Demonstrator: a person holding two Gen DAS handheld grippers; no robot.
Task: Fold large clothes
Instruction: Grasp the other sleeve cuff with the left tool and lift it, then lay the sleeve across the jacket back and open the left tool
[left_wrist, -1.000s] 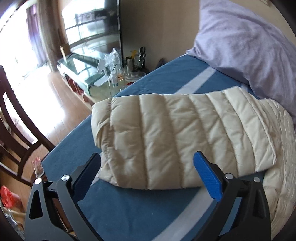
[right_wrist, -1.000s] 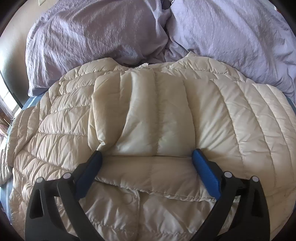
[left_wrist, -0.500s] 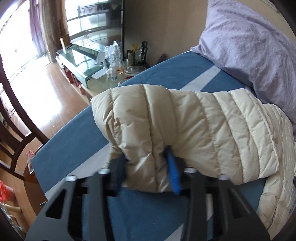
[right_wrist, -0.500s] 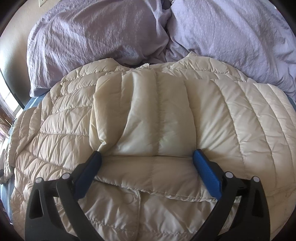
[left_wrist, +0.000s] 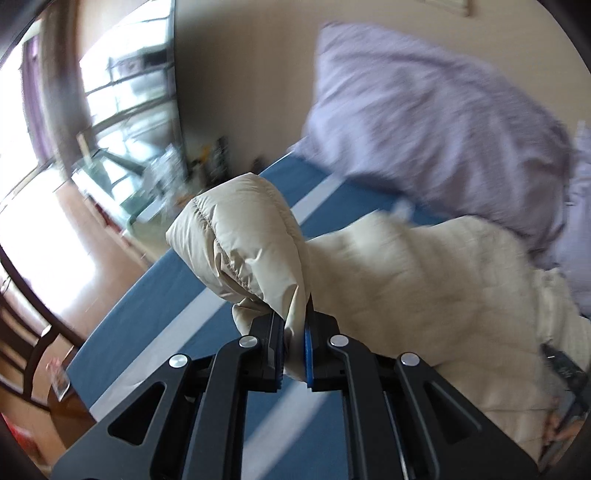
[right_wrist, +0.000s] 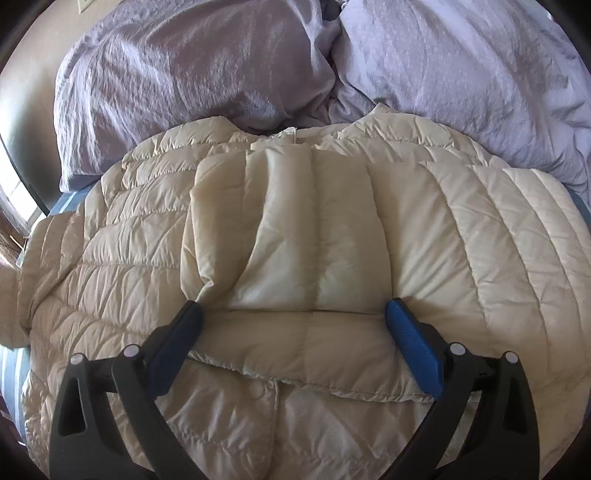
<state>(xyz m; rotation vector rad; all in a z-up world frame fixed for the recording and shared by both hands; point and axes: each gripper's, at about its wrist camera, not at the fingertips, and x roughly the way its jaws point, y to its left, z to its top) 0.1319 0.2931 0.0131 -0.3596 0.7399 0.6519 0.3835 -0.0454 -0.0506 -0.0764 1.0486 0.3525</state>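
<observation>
A: Where is the jacket sitting?

B: It is lying spread across the bed, its collar end reaching toward twelve o'clock, right up against the pillows in the right wrist view. One sleeve is lying folded across its chest.

A: And the other sleeve?

B: Only the left wrist view is showing that one. The left gripper is pinching it near the cuff, its jaws having just been closing, and now nearly touching with the fabric squeezed between them. The sleeve is bulging up toward eleven o'clock, off the blue sheet.

A: What is the right gripper doing?

B: It is standing wide open, nothing caught in it, its blue fingers pressing down on the jacket at either end of the folded sleeve's cuff.

A: Anything beyond the bed?

B: The left view is showing a blurred glass table at ten o'clock and a dark chair at eight. The right view is showing only jacket and pillows.
</observation>
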